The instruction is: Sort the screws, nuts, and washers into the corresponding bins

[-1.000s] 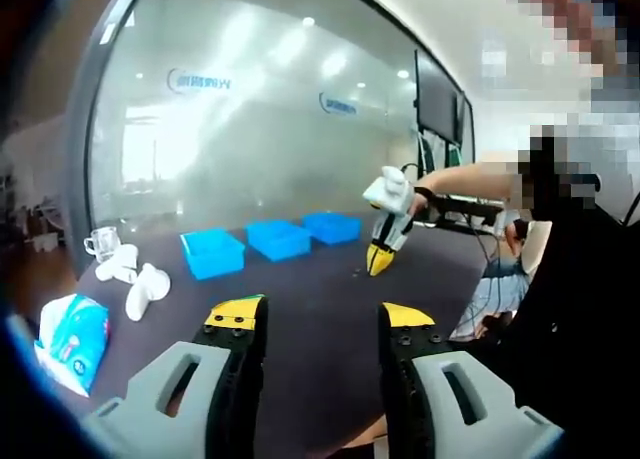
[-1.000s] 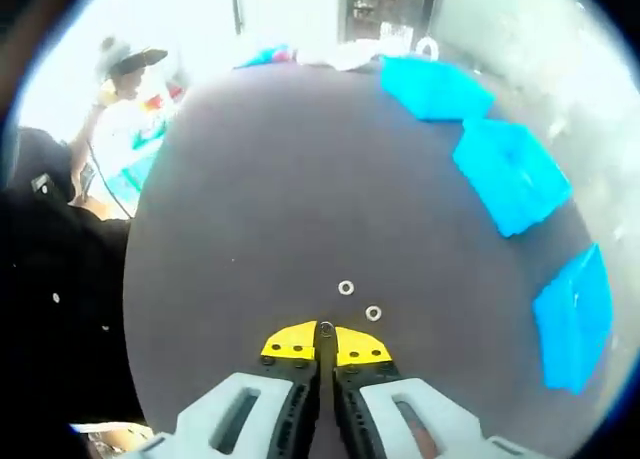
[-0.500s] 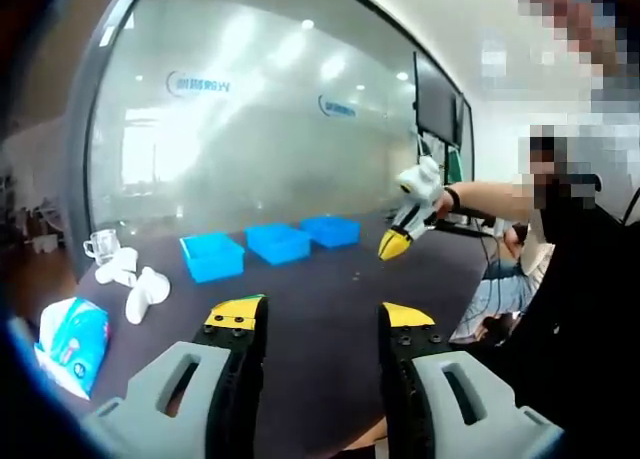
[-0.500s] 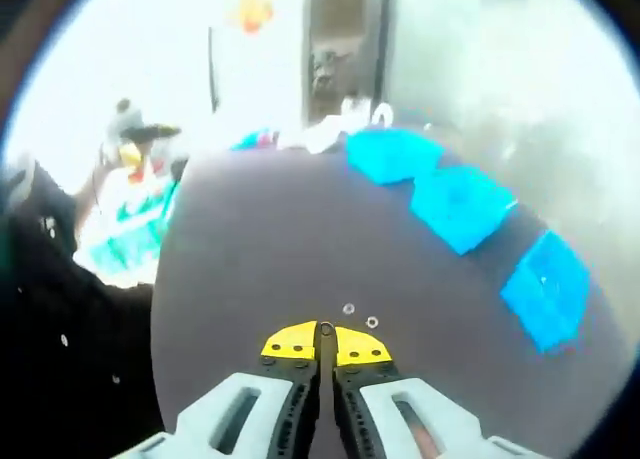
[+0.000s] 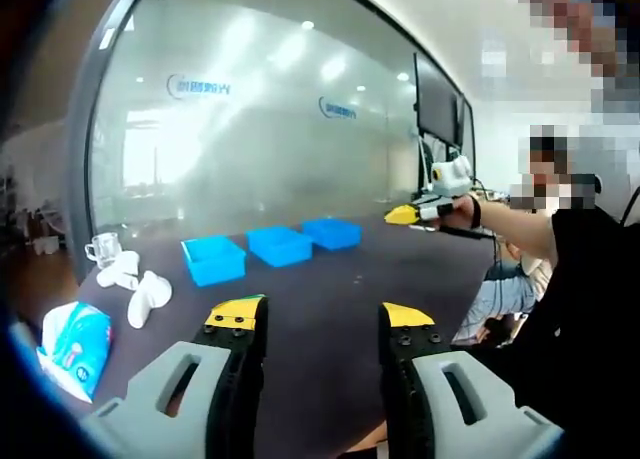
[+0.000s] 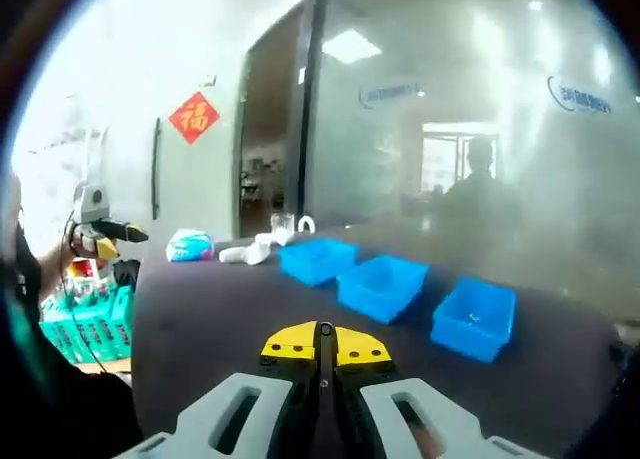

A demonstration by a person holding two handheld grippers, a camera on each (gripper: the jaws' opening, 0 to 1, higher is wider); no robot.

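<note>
Three blue bins stand in a row on the dark table: (image 5: pixel 213 256), (image 5: pixel 279 244), (image 5: pixel 332 231); in the right gripper view they are bins (image 6: pixel 318 259), (image 6: pixel 382 286), (image 6: pixel 474 319). A few tiny parts (image 5: pixel 358 276) lie loose on the table. My left gripper (image 5: pixel 320 319) is open and empty above the near table edge. My right gripper (image 6: pixel 325 331) is shut, with a small metal ring pinched at its tips; I cannot tell whether it is a washer or a nut. In the left gripper view the right gripper (image 5: pixel 405 215) hangs in the air right of the bins.
White objects (image 5: pixel 145 297), a glass mug (image 5: pixel 100 246) and a tissue pack (image 5: pixel 68 344) lie at the table's left end. A person's arm and body stand at the right. A green basket (image 6: pixel 90 324) sits beside the table. The left gripper (image 6: pixel 105 229) shows far left.
My right gripper has risen from the table and tilted up to level, still shut; the two washers on the table have left its view. The left gripper has not moved.
</note>
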